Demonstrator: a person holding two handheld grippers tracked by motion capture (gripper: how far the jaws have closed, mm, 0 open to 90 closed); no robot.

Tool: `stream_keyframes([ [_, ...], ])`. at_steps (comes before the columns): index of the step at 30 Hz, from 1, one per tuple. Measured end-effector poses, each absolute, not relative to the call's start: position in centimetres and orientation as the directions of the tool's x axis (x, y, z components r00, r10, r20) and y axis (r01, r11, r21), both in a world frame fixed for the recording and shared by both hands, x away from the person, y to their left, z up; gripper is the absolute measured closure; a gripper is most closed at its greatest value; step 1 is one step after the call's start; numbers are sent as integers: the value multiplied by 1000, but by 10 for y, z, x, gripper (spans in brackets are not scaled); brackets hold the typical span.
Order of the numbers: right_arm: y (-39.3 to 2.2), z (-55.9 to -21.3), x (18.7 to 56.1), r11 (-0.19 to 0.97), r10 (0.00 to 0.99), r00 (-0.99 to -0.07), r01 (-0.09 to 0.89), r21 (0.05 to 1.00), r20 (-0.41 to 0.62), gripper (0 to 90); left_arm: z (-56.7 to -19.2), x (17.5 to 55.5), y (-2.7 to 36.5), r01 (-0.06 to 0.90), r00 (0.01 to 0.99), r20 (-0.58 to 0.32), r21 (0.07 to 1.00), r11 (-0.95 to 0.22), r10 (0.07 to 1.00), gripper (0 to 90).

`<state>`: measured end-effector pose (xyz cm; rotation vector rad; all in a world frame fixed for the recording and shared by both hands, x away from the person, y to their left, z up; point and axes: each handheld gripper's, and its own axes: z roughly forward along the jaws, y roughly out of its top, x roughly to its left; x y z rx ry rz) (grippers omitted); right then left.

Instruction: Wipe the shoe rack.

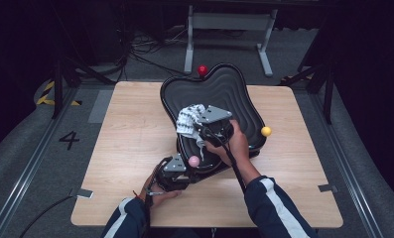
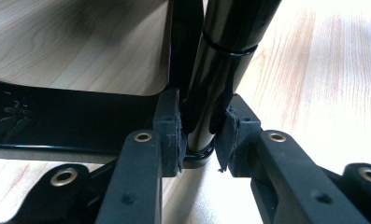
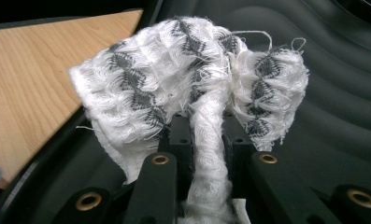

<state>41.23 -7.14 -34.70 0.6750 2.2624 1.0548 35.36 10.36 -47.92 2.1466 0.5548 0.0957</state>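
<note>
High view is showing a person at a wooden table (image 1: 130, 148), working on a black wavy tray (image 1: 234, 94) that is standing tilted on a frame with coloured knobs: a red ball (image 1: 202, 70) at the top, a yellow ball (image 1: 266, 131) at the right edge, a pink ball (image 1: 194, 161) at the near corner. The right gripper (image 1: 194, 124) is sitting over the tray's ribbed face, clamping a bunched white cloth (image 1: 188, 119) with a grey diamond pattern. Right gripper view is confirming it: the jaws are pinching a twisted strand of the cloth (image 3: 206, 154) while the rest is billowing out above them, against the tray's dark ridges (image 3: 342, 107). Down at the near corner, the left gripper (image 1: 172, 171) is holding the stand. Left gripper view is showing both pads pressing on a glossy black post (image 2: 206, 112), with the wood grain running behind it and a black frame bar (image 2: 71, 121) stretching off to the left.
</note>
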Motion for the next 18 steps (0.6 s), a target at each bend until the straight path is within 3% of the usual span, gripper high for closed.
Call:
stream_keyframes([
  [7, -67, -347, 413, 565, 630, -731, 201, 800, -261, 783, -479, 353, 104, 351, 897, -129, 790, -503, 423, 714],
  [18, -104, -344, 433, 543, 699, -667, 262, 797, -257, 783, -479, 353, 103, 352, 895, -130, 792, -499, 426, 715],
])
